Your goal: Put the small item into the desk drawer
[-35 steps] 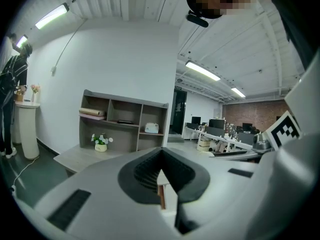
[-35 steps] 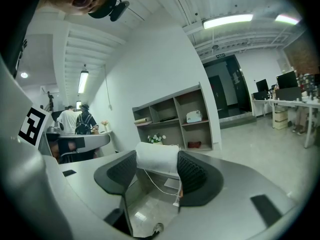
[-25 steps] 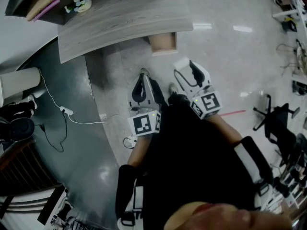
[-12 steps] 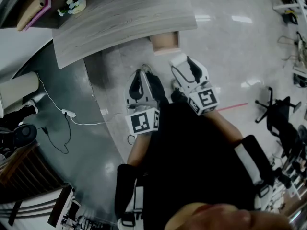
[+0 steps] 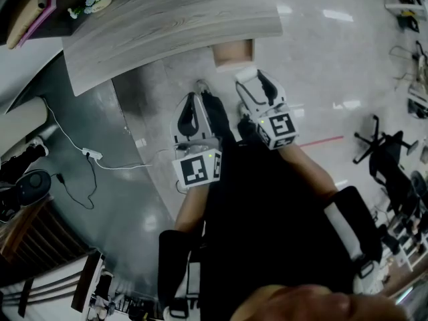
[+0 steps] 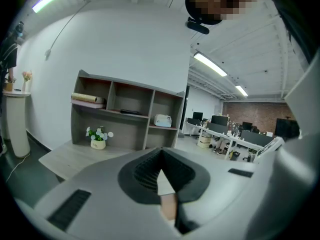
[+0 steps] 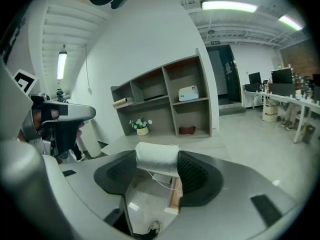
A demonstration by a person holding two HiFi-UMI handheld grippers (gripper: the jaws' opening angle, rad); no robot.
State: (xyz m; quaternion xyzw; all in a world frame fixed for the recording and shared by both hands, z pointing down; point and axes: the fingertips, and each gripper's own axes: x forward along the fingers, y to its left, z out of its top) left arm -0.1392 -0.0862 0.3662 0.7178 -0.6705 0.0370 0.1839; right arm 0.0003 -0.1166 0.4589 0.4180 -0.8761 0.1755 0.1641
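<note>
1. Legibly, we find almost nothing: each marker cube (image 5: 198,169) carries only a black-and-white square pattern, and the print on the flowerpot (image 6: 98,144) is too small to read.
2. We hold both grippers low and forward of our body, tips aimed at the worktop (image 5: 167,19), forearms angled in from either side.
3. Our left gripper (image 5: 196,102) has its jaws pressed together at the tips, with nothing between them.
4. Our right gripper (image 5: 250,80) sits further ahead, its jaws pinching a small white roll (image 7: 157,157) across its width; a thin thread hangs from the roll.
5. We see the roll in the air just before the open wooden drawer (image 5: 233,53), which juts from under the worktop's edge.
6. Pale floor spreads open to our right as far as an office chair (image 5: 384,159). On our left a white cable (image 5: 107,169) trails over the dark floor.
7. A shelf unit (image 6: 130,111) rises at the worktop's back.
</note>
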